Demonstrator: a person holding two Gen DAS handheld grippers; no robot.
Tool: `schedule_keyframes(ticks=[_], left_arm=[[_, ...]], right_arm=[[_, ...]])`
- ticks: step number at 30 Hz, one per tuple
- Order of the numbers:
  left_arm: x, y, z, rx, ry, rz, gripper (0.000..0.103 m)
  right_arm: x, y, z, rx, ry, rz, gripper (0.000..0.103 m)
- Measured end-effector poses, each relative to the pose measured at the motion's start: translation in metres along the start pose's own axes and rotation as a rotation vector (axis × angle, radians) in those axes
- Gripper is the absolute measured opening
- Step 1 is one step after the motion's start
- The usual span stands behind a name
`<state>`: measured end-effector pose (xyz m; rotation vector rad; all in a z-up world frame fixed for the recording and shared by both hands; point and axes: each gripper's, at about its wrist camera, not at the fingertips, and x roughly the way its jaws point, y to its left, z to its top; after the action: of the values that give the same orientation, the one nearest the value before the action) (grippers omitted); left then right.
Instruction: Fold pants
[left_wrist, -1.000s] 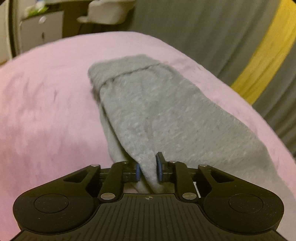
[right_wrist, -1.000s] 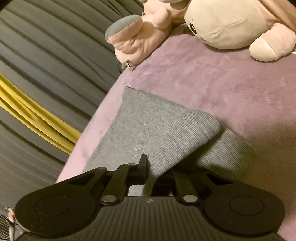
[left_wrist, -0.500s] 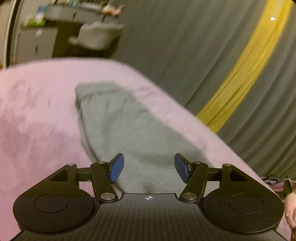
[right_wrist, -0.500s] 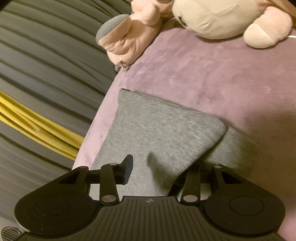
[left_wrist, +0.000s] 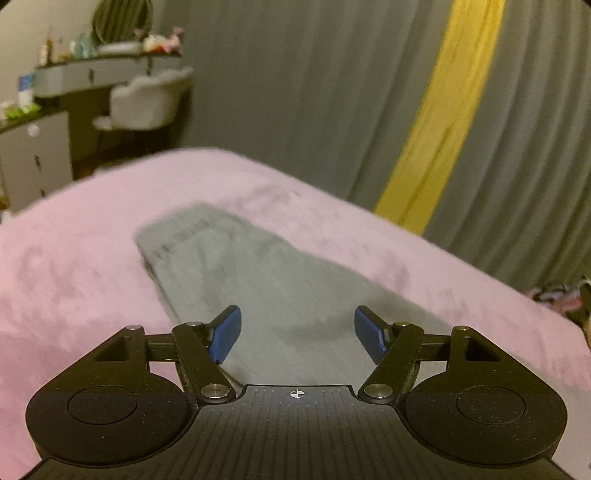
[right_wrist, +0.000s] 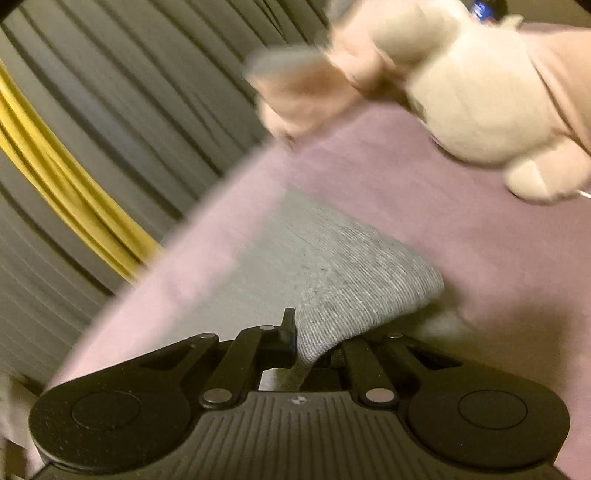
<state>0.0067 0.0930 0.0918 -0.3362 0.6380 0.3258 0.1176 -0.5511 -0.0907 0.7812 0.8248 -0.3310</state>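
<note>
Pink bed cover (left_wrist: 74, 280) carries the grey pants (left_wrist: 266, 280), now lying as a long folded strip running away ahead of the left gripper (left_wrist: 297, 334). Left gripper: clamped on the near fabric edge 1.0 s ago, now jaws wide apart, empty, lifted clear. Right gripper (right_wrist: 314, 343): had opened 0.5 s ago, now pinches a raised grey corner again, so another fold is probably starting.

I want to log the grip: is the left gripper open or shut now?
Open. The left gripper has its blue pads spread wide apart above the gray pants, gripping no cloth.
</note>
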Motion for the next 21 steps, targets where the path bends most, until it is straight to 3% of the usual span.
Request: schedule_keyframes(ticks=[2, 4, 5, 6, 8, 10, 11, 13, 16, 19, 20, 21], left_arm=[[0.012, -0.015, -0.013, -0.016, 0.047, -0.057, 0.074], [0.024, -0.036, -0.03, -0.032, 0.081, -0.131, 0.075], [0.03, -0.047, -0.04, -0.046, 0.087, -0.162, 0.076], [0.036, -0.06, -0.05, -0.052, 0.091, -0.195, 0.076], [0.05, -0.08, -0.07, -0.037, 0.096, -0.248, 0.077], [0.063, -0.097, -0.086, 0.013, 0.129, -0.263, 0.077], [0.068, -0.101, -0.094, 0.028, 0.147, -0.279, 0.077], [0.077, -0.101, -0.106, 0.039, 0.174, -0.284, 0.077], [0.09, -0.092, -0.108, -0.018, 0.239, -0.217, 0.077], [0.096, -0.072, -0.106, -0.139, 0.219, -0.195, 0.077], [0.097, -0.067, -0.106, -0.166, 0.218, -0.189, 0.077], [0.096, -0.064, -0.106, -0.184, 0.22, -0.188, 0.077]], right_arm=[[0.014, -0.016, 0.003, 0.122, 0.069, 0.001, 0.006], [0.008, -0.02, 0.005, 0.178, 0.068, 0.019, 0.013], [0.003, -0.019, 0.005, 0.178, 0.061, 0.002, 0.026], [-0.003, -0.019, 0.004, 0.181, 0.054, -0.025, 0.048], [-0.015, -0.027, 0.003, 0.225, 0.035, -0.022, 0.071], [-0.018, -0.042, 0.004, 0.311, 0.05, 0.02, 0.08], [-0.016, -0.051, 0.003, 0.359, 0.076, 0.027, 0.09], [-0.014, -0.068, -0.001, 0.456, 0.088, 0.034, 0.091], [-0.011, -0.084, -0.007, 0.581, 0.054, 0.106, 0.095], [-0.004, -0.072, -0.002, 0.503, 0.061, 0.094, 0.099], [-0.004, -0.064, -0.001, 0.448, 0.05, 0.093, 0.097], [-0.003, -0.057, 0.0, 0.404, 0.027, 0.125, 0.073]])
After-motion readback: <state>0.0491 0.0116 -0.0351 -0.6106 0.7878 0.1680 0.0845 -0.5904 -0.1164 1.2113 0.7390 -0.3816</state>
